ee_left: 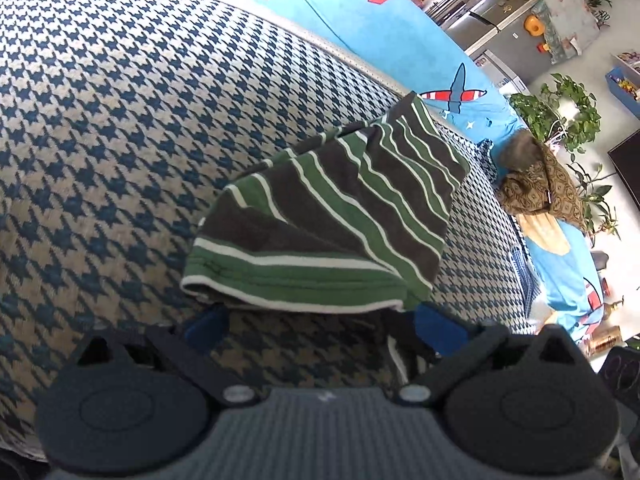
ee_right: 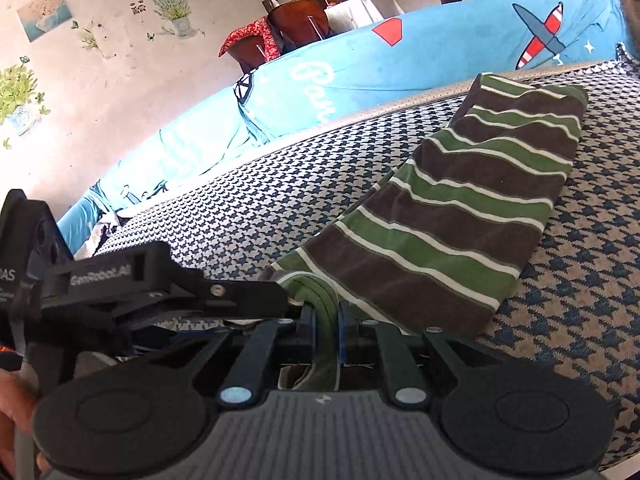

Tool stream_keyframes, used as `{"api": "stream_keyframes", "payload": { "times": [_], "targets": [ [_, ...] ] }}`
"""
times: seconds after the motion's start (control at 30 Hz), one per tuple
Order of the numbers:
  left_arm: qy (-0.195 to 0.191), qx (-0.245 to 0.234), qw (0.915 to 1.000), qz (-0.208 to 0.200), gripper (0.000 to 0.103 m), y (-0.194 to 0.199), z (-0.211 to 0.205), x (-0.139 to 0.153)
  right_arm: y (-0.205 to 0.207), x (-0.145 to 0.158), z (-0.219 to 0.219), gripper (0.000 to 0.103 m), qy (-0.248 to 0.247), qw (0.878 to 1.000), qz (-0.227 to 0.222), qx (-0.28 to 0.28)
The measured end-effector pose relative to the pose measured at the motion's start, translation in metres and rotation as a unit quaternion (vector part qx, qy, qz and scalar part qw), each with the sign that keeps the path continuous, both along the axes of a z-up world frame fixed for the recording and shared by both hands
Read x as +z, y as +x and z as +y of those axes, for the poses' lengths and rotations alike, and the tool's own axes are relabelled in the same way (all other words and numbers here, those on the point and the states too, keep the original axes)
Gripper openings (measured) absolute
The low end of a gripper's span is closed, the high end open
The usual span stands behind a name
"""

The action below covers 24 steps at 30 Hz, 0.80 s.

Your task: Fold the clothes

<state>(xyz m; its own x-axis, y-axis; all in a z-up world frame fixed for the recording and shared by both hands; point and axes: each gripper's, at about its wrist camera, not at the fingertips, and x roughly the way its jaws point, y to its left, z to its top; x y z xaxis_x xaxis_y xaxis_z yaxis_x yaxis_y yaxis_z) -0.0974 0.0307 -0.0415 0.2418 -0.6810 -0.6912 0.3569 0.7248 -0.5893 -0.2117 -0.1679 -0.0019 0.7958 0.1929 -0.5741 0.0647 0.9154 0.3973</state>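
A folded garment with green, brown and white stripes [ee_left: 340, 216] lies on a houndstooth cover [ee_left: 120, 140]. In the left wrist view its green hem hangs over the tips of my left gripper [ee_left: 322, 320]. The blue pads [ee_left: 206, 326] stand wide apart, open, with the cover showing between them. In the right wrist view the garment [ee_right: 460, 220] stretches away to the upper right. My right gripper [ee_right: 325, 316] is shut on the bunched green hem at the near end. The left gripper [ee_right: 160, 284] shows close on its left, one finger reaching to the same hem.
Behind the houndstooth cover rises a blue sofa back [ee_right: 400, 60] printed with an aeroplane. A brown patterned cushion [ee_left: 536, 188] and potted plants [ee_left: 560, 112] stand at the far right. Wooden chairs [ee_right: 296, 28] sit beyond the sofa. A hand [ee_right: 12, 400] shows at the lower left.
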Motion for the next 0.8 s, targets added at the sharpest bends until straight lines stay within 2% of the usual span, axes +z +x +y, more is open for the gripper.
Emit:
{"api": "stream_keyframes", "payload": {
  "times": [0.3, 0.57, 0.73, 0.8],
  "targets": [
    [-0.024, 0.019, 0.9995, 0.009, 0.103, 0.005, -0.019, -0.009, -0.002, 0.000, -0.001, 0.012, 0.004, 1.000, 0.002, 0.001],
    [-0.069, -0.013, 0.9969, 0.035, 0.103, 0.001, -0.037, -0.011, -0.004, 0.004, -0.007, 0.012, 0.022, 1.000, -0.012, -0.008],
    [-0.059, 0.031, 0.9973, 0.029, 0.103, 0.007, -0.037, -0.021, -0.004, 0.004, -0.006, 0.012, 0.029, 1.000, -0.010, -0.003],
    [-0.068, 0.048, 0.9961, 0.031, 0.103, 0.011, -0.035, -0.024, -0.004, 0.003, -0.005, 0.012, 0.027, 1.000, -0.009, 0.002]
  ]
}}
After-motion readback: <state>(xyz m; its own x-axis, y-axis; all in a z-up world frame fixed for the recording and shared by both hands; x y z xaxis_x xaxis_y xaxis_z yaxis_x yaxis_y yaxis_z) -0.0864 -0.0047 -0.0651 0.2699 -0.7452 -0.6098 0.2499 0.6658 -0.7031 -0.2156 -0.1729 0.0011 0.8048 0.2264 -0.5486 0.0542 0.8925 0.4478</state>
